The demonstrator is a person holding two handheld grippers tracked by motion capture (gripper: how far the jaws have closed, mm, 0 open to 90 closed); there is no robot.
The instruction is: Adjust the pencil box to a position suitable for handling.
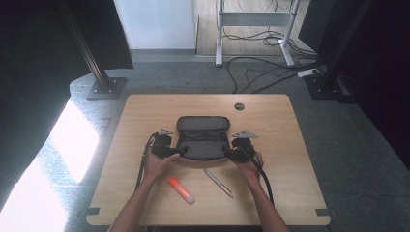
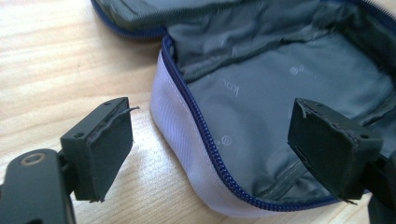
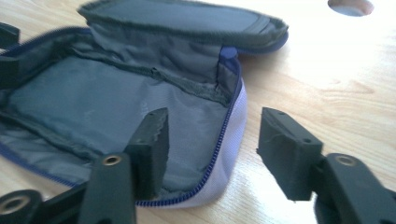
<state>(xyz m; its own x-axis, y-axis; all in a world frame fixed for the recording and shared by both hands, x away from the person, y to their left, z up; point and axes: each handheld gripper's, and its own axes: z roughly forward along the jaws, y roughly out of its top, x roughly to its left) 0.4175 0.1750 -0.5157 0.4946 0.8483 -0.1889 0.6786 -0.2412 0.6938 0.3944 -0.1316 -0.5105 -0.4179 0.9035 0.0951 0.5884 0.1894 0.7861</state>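
Tongs (image 1: 180, 152) (image 1: 228, 153) gape, straddling the open pouch's (image 1: 203, 145) two ends.

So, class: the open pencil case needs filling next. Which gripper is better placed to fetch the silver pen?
Probably the right gripper: the silver pen lies just below it, nearer than the left gripper. Both grippers are open, straddling the pencil case rim.

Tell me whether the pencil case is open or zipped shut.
Open. The pencil case lies unzipped on the table, its lid folded back and grey lining bare, with nothing seen inside. Both tongs straddle its near rim, jaws apart.
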